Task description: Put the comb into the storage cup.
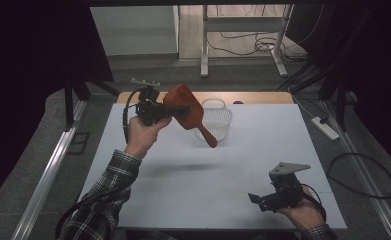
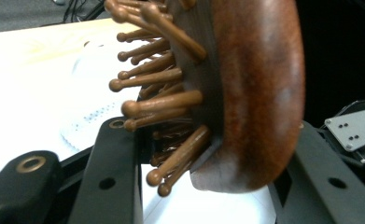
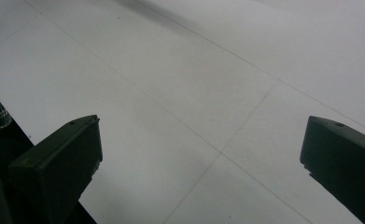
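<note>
A brown wooden hairbrush with ball-tipped wooden pins hangs above the back of the table, handle sloping down to the right. My left gripper is shut on its head. In the left gripper view the hairbrush sits wedged between the two black jaws, pins pointing left. Just behind the brush on the table stands a small white perforated basket with a handle, seen pale in the left gripper view as the basket. My right gripper is low over the table's front right, open, with nothing between its jaws.
The white table top has faint seam lines. A wooden strip runs along its far edge. A power strip and cables lie on the floor to the right. Metal rails flank the table's left side.
</note>
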`<state>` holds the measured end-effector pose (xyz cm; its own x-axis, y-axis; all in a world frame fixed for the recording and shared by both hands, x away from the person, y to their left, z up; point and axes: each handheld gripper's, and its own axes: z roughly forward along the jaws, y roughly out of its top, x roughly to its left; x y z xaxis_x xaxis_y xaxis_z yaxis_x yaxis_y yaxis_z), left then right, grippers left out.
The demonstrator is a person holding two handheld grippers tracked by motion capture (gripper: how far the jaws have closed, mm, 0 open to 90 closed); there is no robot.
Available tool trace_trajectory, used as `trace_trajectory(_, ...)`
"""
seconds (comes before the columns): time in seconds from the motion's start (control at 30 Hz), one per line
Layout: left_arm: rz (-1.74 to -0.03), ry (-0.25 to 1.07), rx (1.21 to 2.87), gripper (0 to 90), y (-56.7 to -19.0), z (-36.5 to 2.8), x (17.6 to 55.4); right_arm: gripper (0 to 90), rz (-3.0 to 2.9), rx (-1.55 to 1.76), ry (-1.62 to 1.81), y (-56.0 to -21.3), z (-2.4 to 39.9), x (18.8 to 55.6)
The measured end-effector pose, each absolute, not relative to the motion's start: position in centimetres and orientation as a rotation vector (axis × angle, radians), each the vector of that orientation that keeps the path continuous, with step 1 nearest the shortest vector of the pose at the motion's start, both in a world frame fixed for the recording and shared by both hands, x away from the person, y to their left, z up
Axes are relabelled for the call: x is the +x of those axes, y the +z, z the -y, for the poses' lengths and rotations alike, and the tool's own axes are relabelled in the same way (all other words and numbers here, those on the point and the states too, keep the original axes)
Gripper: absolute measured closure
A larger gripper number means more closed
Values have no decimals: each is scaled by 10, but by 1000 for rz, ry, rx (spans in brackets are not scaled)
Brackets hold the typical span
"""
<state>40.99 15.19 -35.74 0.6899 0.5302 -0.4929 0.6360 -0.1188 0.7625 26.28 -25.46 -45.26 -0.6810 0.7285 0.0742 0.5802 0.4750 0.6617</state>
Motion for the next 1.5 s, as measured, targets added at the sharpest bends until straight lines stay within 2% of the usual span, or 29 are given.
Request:
trace_trajectory(0.6,-981,-60,1746,597,-343,-153,433,0,-2415,1230,978,-450,284,244)
trace_trajectory(1.5,-1080,12,1714,596,-348,-132,471,0,-2400,1260,944,-445,293,231)
